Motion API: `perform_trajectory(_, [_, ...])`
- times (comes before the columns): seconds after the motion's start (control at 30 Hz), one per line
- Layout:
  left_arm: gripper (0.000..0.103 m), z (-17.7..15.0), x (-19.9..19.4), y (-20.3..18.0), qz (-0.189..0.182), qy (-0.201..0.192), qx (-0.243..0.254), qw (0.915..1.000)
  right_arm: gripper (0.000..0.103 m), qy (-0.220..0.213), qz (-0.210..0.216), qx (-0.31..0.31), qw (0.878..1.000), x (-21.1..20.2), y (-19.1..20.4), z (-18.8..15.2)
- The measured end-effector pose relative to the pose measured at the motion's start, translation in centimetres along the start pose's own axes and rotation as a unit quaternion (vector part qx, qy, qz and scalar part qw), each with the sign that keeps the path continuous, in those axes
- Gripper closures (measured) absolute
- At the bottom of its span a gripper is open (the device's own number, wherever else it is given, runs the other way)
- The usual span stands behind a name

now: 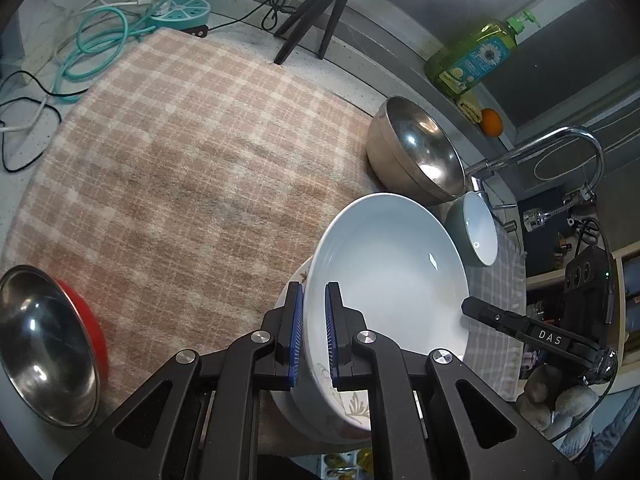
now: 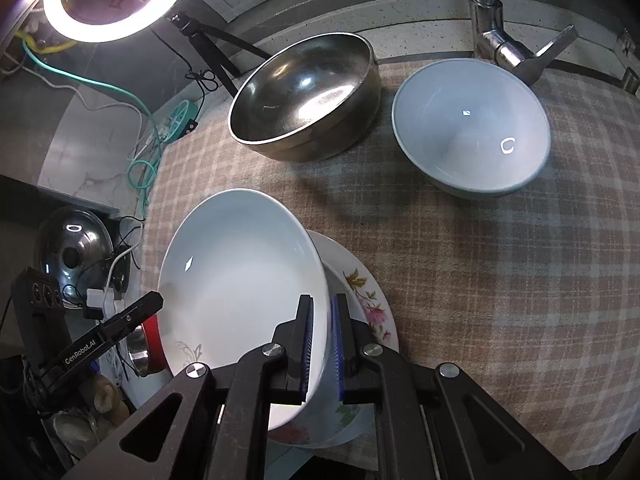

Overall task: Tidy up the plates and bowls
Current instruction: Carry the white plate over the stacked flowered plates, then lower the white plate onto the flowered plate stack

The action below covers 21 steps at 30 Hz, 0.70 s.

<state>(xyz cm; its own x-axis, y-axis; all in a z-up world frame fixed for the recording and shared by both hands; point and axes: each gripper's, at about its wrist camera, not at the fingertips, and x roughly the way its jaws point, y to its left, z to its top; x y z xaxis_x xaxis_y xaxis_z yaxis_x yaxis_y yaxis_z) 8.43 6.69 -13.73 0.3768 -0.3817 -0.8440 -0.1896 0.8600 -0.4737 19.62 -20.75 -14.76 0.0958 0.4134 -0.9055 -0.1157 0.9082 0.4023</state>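
Observation:
A white deep plate [image 1: 392, 272] [image 2: 240, 272] with a faint leaf pattern hangs tilted over a flowered plate [image 1: 298, 278] [image 2: 360, 292] on the plaid cloth. My left gripper [image 1: 314, 332] is shut on its near rim. My right gripper [image 2: 320, 340] is shut on the opposite rim. Each wrist view shows a finger of the other gripper [image 1: 500, 318] [image 2: 120, 324] at the plate's far edge. A large steel bowl [image 1: 420, 148] [image 2: 304, 96] and a grey-green bowl [image 1: 476, 228] [image 2: 472, 128] stand behind. A red bowl with a steel inside [image 1: 44, 344] [image 2: 150, 340] sits at the cloth's far side.
The plaid cloth [image 1: 180, 160] [image 2: 480, 280] covers the counter. A faucet [image 1: 560, 144] [image 2: 492, 28] rises behind the bowls. A tripod [image 1: 316, 12], a green soap bottle [image 1: 472, 60] and loose cables [image 1: 100, 40] lie along the back.

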Motion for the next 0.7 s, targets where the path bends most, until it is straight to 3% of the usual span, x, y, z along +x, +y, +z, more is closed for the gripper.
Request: perform_trajectory(0.7, [0.095, -3.0, 0.5, -0.6, 0.003, 0.001, -0.010, 0.9999, 0.094, 0.014, 0.001, -0.005, 1.000, -0.2, -2.1, -1.8])
